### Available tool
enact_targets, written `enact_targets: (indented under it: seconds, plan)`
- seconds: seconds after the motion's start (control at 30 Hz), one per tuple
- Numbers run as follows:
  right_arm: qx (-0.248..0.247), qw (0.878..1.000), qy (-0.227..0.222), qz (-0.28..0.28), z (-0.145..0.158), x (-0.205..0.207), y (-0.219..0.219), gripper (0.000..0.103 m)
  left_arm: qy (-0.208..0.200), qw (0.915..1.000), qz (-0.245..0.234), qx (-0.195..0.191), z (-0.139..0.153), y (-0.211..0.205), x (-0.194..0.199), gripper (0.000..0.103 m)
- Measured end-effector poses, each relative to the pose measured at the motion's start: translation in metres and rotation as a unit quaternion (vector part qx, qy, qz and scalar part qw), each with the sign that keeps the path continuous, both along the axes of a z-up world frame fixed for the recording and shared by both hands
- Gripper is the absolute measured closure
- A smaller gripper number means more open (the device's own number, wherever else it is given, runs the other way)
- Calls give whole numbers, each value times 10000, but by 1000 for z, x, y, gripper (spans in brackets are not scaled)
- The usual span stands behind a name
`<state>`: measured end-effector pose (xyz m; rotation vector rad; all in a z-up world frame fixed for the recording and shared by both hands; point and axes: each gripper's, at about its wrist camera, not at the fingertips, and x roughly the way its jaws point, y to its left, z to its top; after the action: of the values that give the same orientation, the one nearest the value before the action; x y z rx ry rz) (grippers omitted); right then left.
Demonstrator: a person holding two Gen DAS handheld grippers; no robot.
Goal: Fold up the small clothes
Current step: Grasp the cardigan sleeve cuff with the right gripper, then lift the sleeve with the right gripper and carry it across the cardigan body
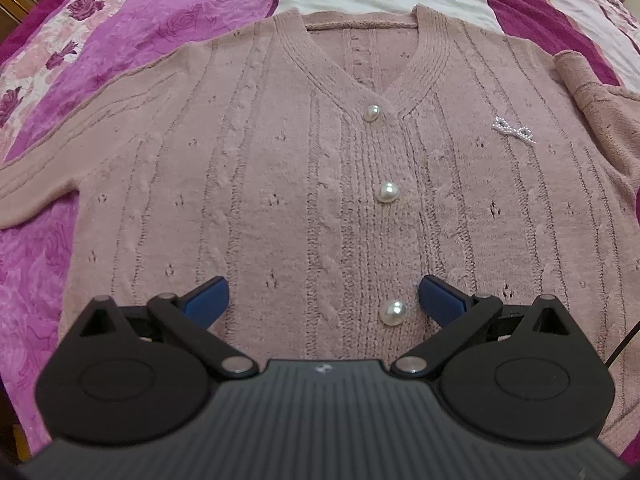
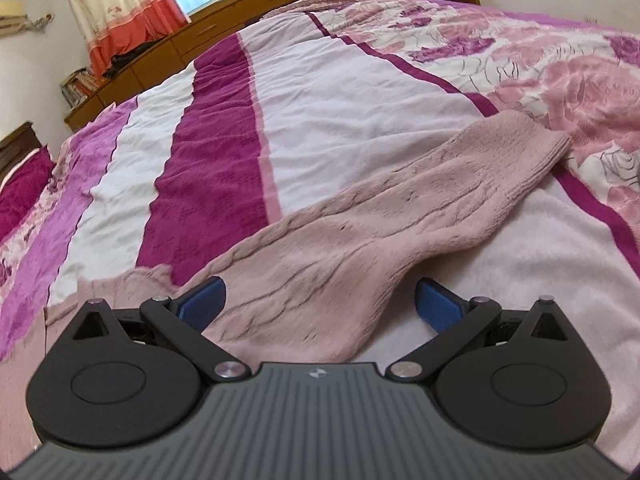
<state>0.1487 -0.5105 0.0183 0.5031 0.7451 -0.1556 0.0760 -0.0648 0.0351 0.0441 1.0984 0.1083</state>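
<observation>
A dusty pink knit cardigan [image 1: 280, 168] lies flat, front up, on the bed, with pearl buttons [image 1: 388, 191] down its middle and a small sparkly bow [image 1: 514, 130] on the chest. Its left sleeve [image 1: 48, 168] stretches out sideways. My left gripper [image 1: 322, 298] hovers open over the lower front, the bottom button between its blue fingers [image 1: 208, 298]. In the right wrist view the other sleeve [image 2: 400, 216] runs away to its ribbed cuff [image 2: 536, 160]. My right gripper [image 2: 320, 300] is open, straddling the wide base of that sleeve.
The bed is covered by a striped magenta, white and floral bedspread [image 2: 328, 92]. A wooden headboard cabinet [image 2: 224, 28], a curtain [image 2: 120, 4] and a window stand beyond the bed. A pillow [image 2: 24, 184] lies at the left.
</observation>
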Motion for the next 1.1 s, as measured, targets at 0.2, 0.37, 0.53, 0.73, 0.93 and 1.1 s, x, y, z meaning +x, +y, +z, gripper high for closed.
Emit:
enact_targets:
  seconds: [0.2, 0.37, 0.53, 0.73, 0.93, 1.1]
  plan:
    - [191, 9996, -160, -96, -13, 12, -12, 0, 94, 9999, 105, -29, -5, 1, 3, 0]
    - [219, 9990, -326, -196, -15, 18, -16, 11, 125, 9998, 132, -39, -7, 1, 3, 0]
    - [266, 9983, -397, -331, -12, 18, -24, 55, 122, 9998, 127, -12, -9, 0, 3, 0]
    - [276, 9979, -521, -278, -1, 7, -25, 94, 100, 9999, 111, -45, -9, 1, 2, 0]
    - [30, 9946, -949, -420, 27, -15, -25, 96, 68, 9999, 76, -103, -5, 5, -1, 0]
    - [-130, 9901, -1283, -563, 55, -40, -28, 96, 37, 9998, 66, -163, -2, 9, -2, 0]
